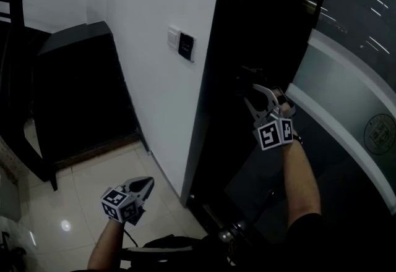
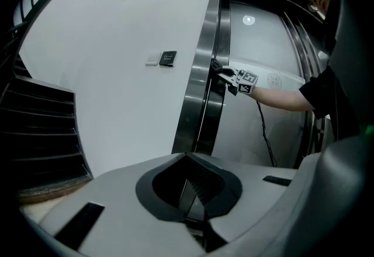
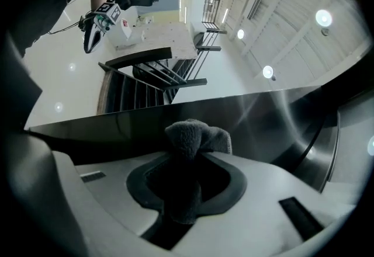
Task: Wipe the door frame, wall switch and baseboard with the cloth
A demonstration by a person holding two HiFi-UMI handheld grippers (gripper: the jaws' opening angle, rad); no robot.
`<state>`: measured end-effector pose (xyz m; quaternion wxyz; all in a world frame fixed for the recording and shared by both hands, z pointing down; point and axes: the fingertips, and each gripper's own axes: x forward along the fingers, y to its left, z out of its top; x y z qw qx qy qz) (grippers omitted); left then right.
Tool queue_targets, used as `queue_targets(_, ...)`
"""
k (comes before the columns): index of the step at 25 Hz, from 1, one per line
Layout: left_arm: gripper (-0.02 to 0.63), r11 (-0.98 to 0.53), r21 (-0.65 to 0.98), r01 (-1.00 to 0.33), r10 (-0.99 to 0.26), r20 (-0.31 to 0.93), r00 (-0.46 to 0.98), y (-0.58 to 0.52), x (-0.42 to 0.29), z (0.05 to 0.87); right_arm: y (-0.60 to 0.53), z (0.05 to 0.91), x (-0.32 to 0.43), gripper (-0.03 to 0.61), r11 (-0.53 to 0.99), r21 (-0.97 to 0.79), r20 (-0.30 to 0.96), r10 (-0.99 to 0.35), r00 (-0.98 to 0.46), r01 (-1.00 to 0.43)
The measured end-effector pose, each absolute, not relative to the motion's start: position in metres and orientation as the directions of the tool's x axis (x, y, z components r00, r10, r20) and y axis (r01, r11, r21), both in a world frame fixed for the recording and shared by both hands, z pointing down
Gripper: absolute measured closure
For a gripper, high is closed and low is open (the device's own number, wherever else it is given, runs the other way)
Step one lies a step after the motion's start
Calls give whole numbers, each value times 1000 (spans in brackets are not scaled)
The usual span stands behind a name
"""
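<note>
Head view: dark, indistinct cloth point(image 1: 249, 78)

The left gripper point(image 2: 190, 188) held its jaws together, empty; beyond them stood the door frame point(image 2: 201, 104), the wall switch point(image 2: 168, 58) up-left.

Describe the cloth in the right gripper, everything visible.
The cloth is dark grey and fuzzy, like terry or microfibre. It is bunched into a wad and clamped between the jaws of the right gripper, with a rounded, folded tuft sticking out past the tips. The tuft sits right at the glossy dark door frame, seemingly pressed against it. Nothing else touches it.
</note>
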<state>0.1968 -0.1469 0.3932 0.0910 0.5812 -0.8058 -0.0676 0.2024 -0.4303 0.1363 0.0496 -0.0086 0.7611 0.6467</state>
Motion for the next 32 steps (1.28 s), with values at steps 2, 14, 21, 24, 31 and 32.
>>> queue_targets(2, 612, 317, 211, -925, -949, 67, -310, -147, 198, 392, -431, 146, 203, 495, 170, 983, -73, 48, -996, -64)
queue_targets(14, 612, 327, 206, -922, -945, 74, -318, -151, 201, 395, -435, 210, 204, 495, 197, 980, 23, 36, -999, 29)
queue_targets(21, 612, 344, 199, -918, -939, 64, -338, -151, 201, 393, -433, 246, 201, 495, 257, 965, 51, 38, -998, 59)
queue_targets(24, 612, 339, 201, -919, -941, 72, -331, -155, 202, 396, -435, 265, 198, 495, 269, 960, 75, 35, -997, 82)
queue_targets(31, 612, 349, 209, -914, -937, 96, -336, -149, 206, 403, -436, 289, 201, 495, 306, 947, 96, 30, -995, 100)
queue_targets(32, 612, 352, 211, -912, -936, 99, -338, -148, 205, 404, -436, 292, 202, 495, 307, 946, 101, 30, -994, 105)
